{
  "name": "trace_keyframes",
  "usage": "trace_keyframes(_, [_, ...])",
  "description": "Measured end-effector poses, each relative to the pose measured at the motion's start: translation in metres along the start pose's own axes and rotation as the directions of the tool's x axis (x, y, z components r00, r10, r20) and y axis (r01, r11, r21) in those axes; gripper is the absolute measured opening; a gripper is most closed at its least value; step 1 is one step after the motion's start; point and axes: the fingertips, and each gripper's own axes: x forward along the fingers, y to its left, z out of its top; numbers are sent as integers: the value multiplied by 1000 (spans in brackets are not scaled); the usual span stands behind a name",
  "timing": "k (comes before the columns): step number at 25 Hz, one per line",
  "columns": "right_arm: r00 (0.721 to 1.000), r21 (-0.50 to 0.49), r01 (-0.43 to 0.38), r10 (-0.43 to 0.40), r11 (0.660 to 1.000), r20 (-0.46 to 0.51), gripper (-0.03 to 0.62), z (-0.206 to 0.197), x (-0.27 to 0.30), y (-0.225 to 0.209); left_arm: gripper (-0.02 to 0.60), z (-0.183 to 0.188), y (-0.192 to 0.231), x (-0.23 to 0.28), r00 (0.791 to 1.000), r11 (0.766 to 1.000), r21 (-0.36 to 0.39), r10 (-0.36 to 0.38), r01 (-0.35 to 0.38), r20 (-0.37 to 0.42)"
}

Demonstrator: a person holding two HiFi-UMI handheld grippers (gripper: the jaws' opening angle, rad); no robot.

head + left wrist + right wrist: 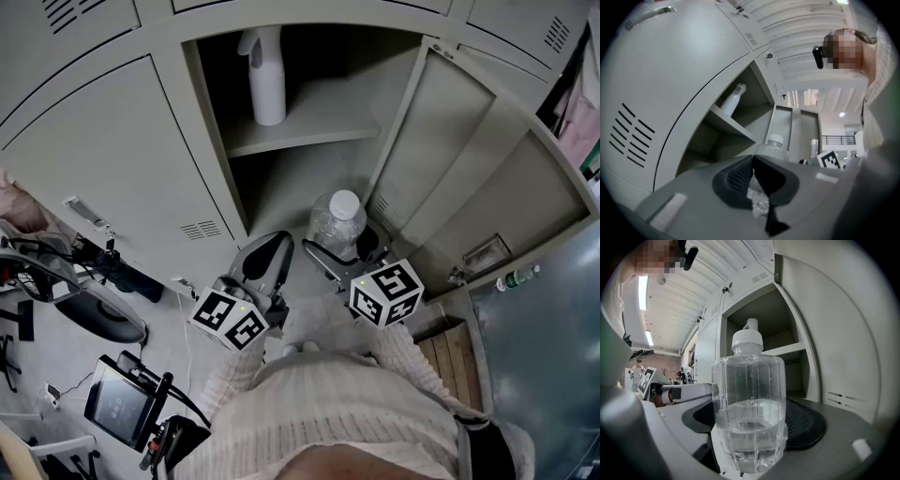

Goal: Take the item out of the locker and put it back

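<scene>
My right gripper (750,430) was clamped on the clear water bottle (749,394), one jaw pressed to each side of its lower body. The bottle stood upright, white cap on top and about a third full. It was held at my 12 o'clock, in front of the lower compartment of the open locker (211,141). My left gripper (757,180) sat just beside it at 9 o'clock, jaws together on nothing. Further out at 12 o'clock a white spray bottle (265,80) stood on the locker shelf (319,127). The door (450,159) hung open at 2 o'clock.
</scene>
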Motion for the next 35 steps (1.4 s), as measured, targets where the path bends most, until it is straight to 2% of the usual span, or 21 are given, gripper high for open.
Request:
trace_keyframes(8, [1000,0,-7,7,1000,-28,428,-5,13,-6,6,-3,11,-1,1000,1000,-1,21,-21,-5])
trace_keyframes(19, [997,1,-40,40,999,-73,428,-11,61,-16,6,-2,30,-2,999,999,-13,50,-50,-12])
trace_keyframes(25, [994,-17,-62,60,998,-89,428,-9,91,-20,6,0,38,2,999,999,-10,43,-44,-13])
trace_keyframes(35, [993,-32,-52,48,998,-108,428,-6,126,-35,6,-3,46,8,999,999,-1,43,-43,-23])
